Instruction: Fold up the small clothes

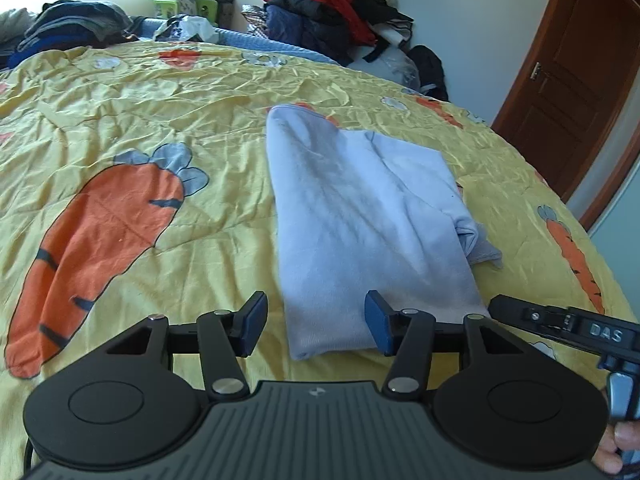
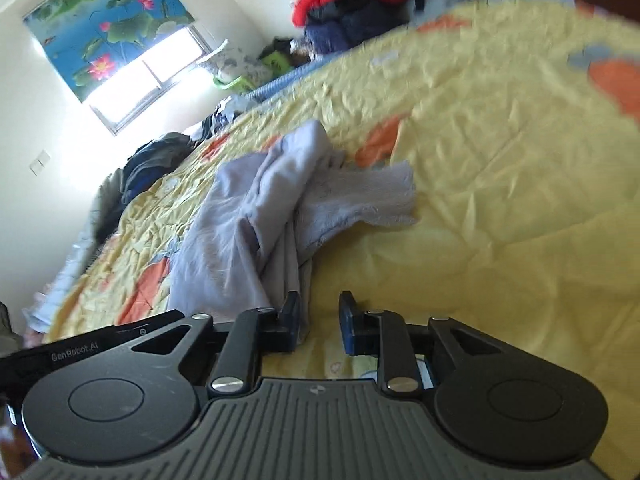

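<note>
My left gripper and right gripper hang released, grasping nothing, over the pale-blue soft knit garment, half-folded mid-bed on the yellow carrot-print quilt. Light, limp; I'd pinch its near hem corners.

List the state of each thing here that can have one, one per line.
light blue garment: partly folded lengthwise, lying on the bed, held by neither gripper
left gripper: open, jaws apart over the garment's near edge
right gripper: open, nothing between the jaws
yellow carrot quilt: spread out, wrinkled
wooden door: ajar
</note>
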A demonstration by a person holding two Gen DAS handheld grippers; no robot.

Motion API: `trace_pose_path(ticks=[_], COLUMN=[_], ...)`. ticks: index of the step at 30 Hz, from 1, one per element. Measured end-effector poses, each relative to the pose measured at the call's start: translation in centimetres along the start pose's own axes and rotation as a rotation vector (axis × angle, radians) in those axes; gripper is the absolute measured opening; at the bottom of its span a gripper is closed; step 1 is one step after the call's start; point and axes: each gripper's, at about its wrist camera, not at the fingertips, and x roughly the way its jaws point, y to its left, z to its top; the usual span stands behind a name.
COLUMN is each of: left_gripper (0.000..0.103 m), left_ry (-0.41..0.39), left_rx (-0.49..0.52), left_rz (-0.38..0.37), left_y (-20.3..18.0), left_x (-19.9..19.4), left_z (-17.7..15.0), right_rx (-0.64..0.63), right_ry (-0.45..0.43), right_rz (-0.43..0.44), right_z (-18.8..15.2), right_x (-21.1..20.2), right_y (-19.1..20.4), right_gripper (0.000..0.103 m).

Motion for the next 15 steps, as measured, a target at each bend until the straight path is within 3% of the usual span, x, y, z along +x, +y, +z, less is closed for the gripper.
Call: trace_pose_path(ticks=[7, 12, 15], left_gripper=[0.065, 0.073, 0.077], left_ry=[0.011, -0.002, -0.015], left_rx=[-0.023, -0.005, 0.002], left_rz=[0.016, 0.049, 0.079], left_y=[-0.4, -0.7, -0.8], left_x=[-1.2, -2.2, -2.6], left_z=[-1.2, -2.0, -2.4], right_rx=[-0.194, -0.241, -0.290], right_ry=[-0.019, 0.004, 0.003], right_rz=[-0.038, -0.048, -0.068], right_z=[-1.7, -2.4, -3.1], right_x=[-0.9, -1.3, -1.7], right_y=[3.7, 4.9, 5.7], right_gripper=[0.047, 0.067, 0.072])
